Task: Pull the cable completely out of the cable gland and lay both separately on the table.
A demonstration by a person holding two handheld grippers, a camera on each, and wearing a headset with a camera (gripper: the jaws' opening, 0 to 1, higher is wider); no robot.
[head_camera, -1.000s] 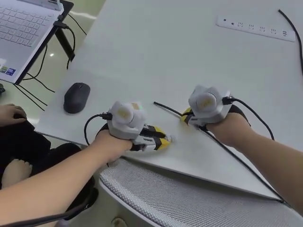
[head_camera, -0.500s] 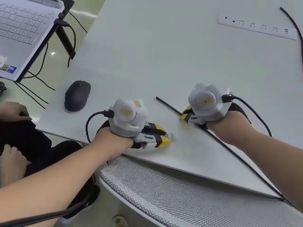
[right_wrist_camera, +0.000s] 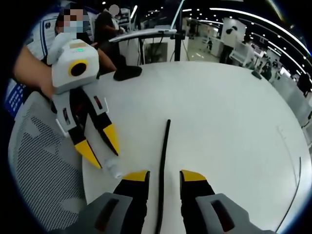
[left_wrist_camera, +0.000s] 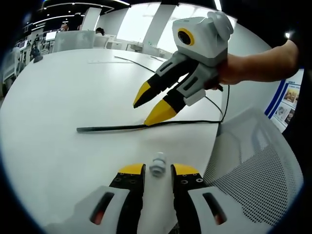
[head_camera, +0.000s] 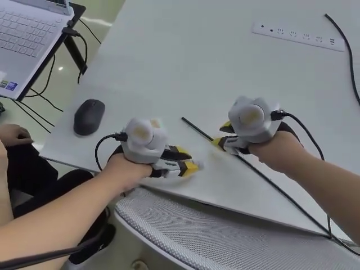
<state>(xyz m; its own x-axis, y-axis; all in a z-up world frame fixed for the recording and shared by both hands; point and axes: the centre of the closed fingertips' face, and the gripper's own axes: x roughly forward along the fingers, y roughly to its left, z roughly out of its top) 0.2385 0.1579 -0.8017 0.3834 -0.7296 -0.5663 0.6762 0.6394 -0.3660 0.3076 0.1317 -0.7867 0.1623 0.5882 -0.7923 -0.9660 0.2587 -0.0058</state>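
Observation:
The black cable (head_camera: 194, 128) lies flat on the white table (head_camera: 185, 62), running from its free end back toward the right edge. It passes between the spread jaws of my right gripper (head_camera: 220, 135), which is open and not clamping the cable (right_wrist_camera: 165, 146). The small white cable gland (head_camera: 198, 165) sits on the table apart from the cable, at the tips of my left gripper (head_camera: 190, 160). In the left gripper view the gland (left_wrist_camera: 157, 163) stands between the open jaws of that gripper (left_wrist_camera: 157, 169), with the right gripper (left_wrist_camera: 146, 109) over the cable (left_wrist_camera: 112, 128).
A black mouse (head_camera: 89, 116) lies left of the grippers, near the table's front edge. Beyond it at the far left a laptop (head_camera: 28, 34) sits on a stand. A white power strip (head_camera: 295, 35) lies at the back right. A mesh chair back (head_camera: 225, 236) is below the table edge.
The right gripper's jaws have spread apart over the cable and it has risen a little. The left gripper has stayed at the gland.

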